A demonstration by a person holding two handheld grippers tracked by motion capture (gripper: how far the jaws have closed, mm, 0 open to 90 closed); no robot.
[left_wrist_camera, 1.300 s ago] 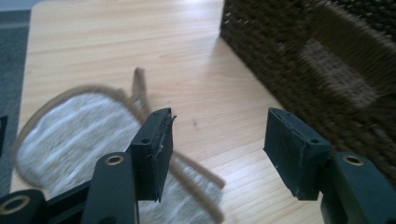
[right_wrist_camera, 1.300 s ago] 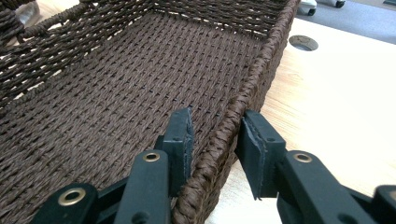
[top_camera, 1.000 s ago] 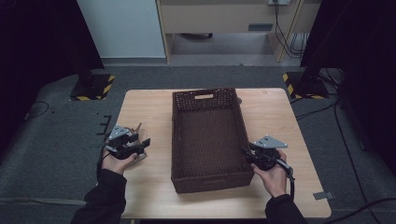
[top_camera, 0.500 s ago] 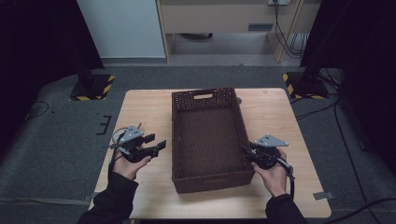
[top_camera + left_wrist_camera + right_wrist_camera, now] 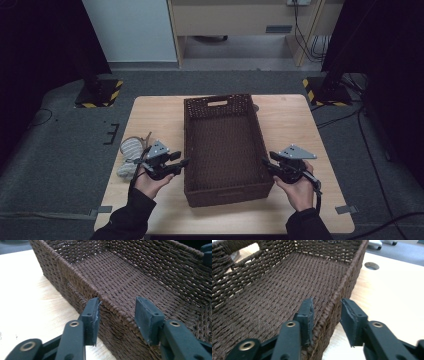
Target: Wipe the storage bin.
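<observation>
A dark brown woven basket (image 5: 219,101) stands empty in the middle of the wooden table (image 5: 290,120). My left gripper (image 5: 183,163) is at the basket's left wall, near its front end. In the left gripper view, the left gripper (image 5: 117,303) straddles the basket's rim (image 5: 75,272); its jaws have just been closing, and a gap remains at the inner pad (image 5: 145,312). My right gripper (image 5: 266,165) straddles the right wall. In the right gripper view, the right gripper (image 5: 326,303) has the basket's rim (image 5: 352,267) between its jaws, which have just been opening; the outer pad (image 5: 349,317) stands off the wall.
A pale rope-like bundle (image 5: 129,156) lies on the table left of my left hand. A round hole (image 5: 371,265) sits in the tabletop beyond the basket's far right corner. Stand bases with yellow-black stripes (image 5: 100,93) rest on the floor behind the table.
My left gripper moved right, from the table's left side to the basket's left wall, uncovering the pale bundle. The right hand stayed at the right wall.
</observation>
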